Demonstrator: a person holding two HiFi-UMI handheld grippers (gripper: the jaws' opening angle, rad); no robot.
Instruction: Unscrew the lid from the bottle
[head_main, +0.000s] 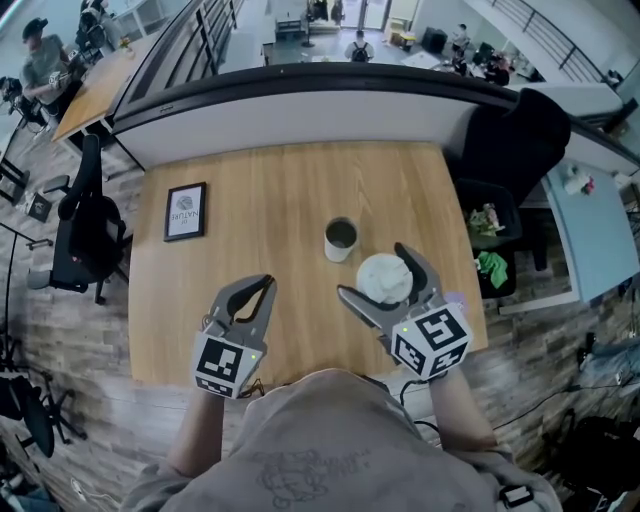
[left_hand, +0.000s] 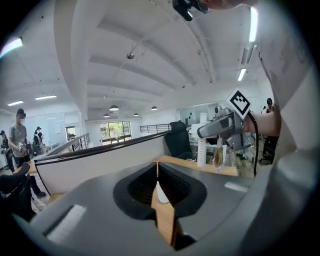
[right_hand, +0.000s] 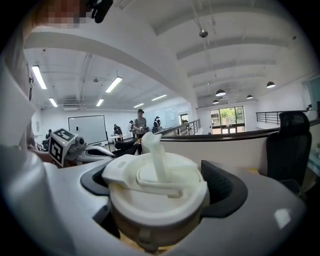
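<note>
Wooden table (head_main: 290, 180) fills our view, with a busy open office beyond its far edge. Our left gripper (head_main: 262, 285) hovers over the near side, jaws pressed together on nothing. Our right gripper (head_main: 372, 272) is clamped around the white lid (head_main: 385, 278). A framed picture (head_main: 186, 211) lies far left. The bottle (head_main: 340, 240) stands open mid-table, just beside the lid.
</note>
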